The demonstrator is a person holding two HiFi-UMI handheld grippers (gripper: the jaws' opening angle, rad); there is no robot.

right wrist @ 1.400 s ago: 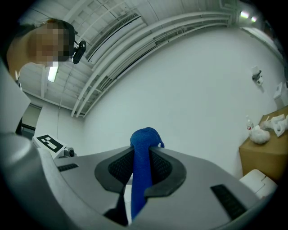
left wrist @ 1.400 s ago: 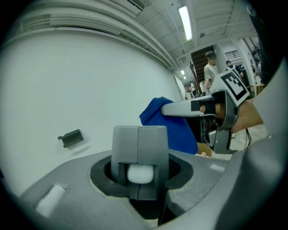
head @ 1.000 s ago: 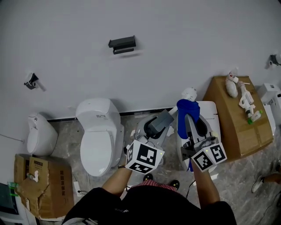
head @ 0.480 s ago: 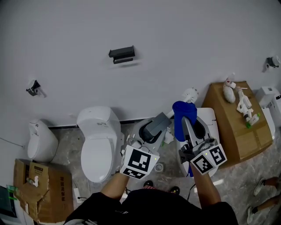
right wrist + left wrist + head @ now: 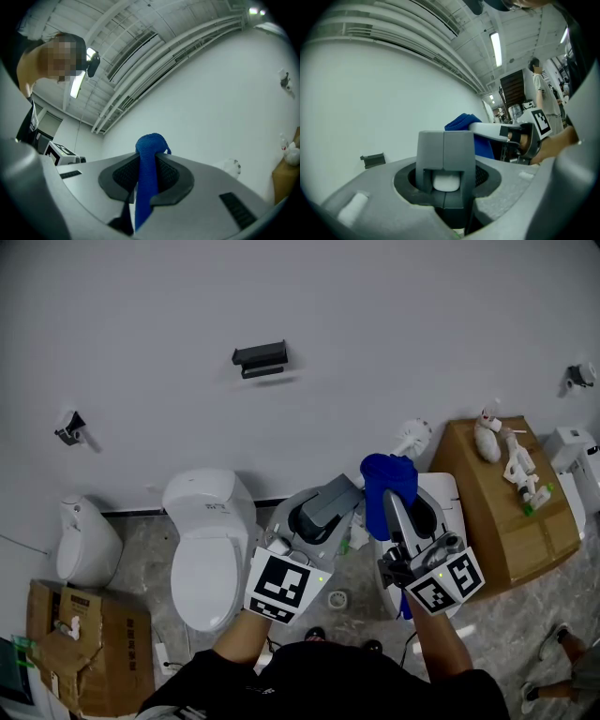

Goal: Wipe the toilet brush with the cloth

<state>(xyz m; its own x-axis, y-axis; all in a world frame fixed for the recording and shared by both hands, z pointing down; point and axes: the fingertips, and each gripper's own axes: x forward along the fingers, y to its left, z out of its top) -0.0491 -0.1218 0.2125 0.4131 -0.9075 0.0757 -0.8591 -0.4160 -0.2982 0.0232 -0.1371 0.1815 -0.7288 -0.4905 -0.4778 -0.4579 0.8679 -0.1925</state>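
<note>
1. Now both grippers stand higher than a second ago; my left gripper (image 5: 337,498) is clamped on the handle of the toilet brush (image 5: 413,435), white head toward the wall (image 5: 141,296).
2. My right gripper (image 5: 396,510) pinches the blue cloth (image 5: 386,474), just beside that handle.
3. I judge wiping can start; contact is unclear.

your right gripper (image 5: 149,161) has its jaws pressed on the blue cloth (image 5: 151,143), which bunches above the tips and hangs down between them. past the right jaw, the white head of the toilet brush (image 5: 231,166) shows against the white wall (image 5: 220,93), apart from the cloth, near a cardboard box (image 5: 287,180) at the edge
</note>
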